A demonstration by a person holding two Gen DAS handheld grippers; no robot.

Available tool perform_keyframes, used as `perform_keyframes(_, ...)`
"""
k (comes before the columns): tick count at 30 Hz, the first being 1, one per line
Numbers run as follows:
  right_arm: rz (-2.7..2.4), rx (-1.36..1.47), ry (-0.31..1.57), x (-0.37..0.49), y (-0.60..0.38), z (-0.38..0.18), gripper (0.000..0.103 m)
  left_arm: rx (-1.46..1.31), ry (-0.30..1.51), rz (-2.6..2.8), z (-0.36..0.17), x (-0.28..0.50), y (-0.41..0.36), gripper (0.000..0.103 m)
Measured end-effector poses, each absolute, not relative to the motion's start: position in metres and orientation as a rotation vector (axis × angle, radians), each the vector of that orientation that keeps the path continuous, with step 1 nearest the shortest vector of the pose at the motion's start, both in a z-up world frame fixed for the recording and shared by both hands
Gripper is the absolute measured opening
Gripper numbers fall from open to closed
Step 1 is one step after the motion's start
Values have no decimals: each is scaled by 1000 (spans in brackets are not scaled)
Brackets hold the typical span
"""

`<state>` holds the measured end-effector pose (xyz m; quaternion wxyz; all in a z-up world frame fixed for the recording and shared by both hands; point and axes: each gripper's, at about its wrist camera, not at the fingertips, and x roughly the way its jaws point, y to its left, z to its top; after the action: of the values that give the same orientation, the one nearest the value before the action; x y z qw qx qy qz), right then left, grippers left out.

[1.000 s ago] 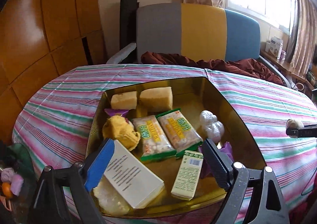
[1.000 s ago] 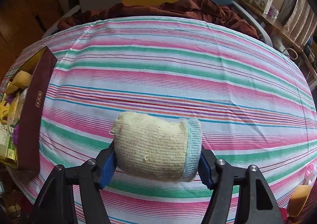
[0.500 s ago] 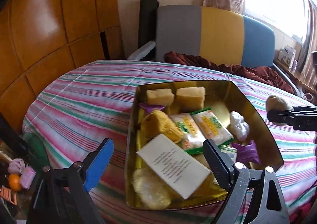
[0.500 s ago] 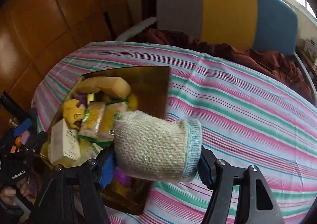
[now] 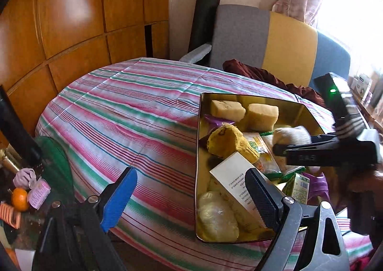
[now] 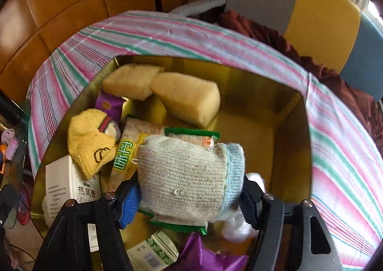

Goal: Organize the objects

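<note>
My right gripper is shut on a rolled grey knit sock with a pale blue cuff and holds it over the gold tin box. From the left wrist view the sock hangs above the box. The box holds two yellow sponges, a yellow sock, snack packets, a white carton and purple wrappers. My left gripper is open and empty, left of the box at the table's near edge.
The box sits on a striped cloth-covered table. A grey, yellow and blue chair with a dark red cloth stands behind. Wooden panels are at the left. Small items and an orange lie low left.
My right gripper has carried the sock from over the bare cloth to above the box. My left gripper has drawn back to the left, away from the box, and stays open.
</note>
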<state>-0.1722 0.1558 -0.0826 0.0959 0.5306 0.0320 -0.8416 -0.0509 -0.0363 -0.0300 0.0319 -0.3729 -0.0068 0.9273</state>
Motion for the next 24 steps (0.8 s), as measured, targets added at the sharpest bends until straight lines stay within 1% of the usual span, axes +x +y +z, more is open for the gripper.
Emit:
perform_keyframes(7,-2520,1509,-18,-156,171,-73,74,-1153,16,2841,-35,-48,-24,93)
perform_keyframes(9,-2534,1474,-52,-150,175,-65,79,-1158,26,2834,-35,-47,-19,93)
perform_keyframes(11,-2541,1447,-84,-144,179,-59,83,-1158,34,2833,-35,-46,-15,96)
perform_keyframes(16,-2585,1389,-161,-129,187,-45,83,-1133,42,2843,-31,-40,-8,103)
perform_keyframes(24,-2771,1330,-182,-78,202,-29,83,-1085,68,2860,-21,-28,6,103)
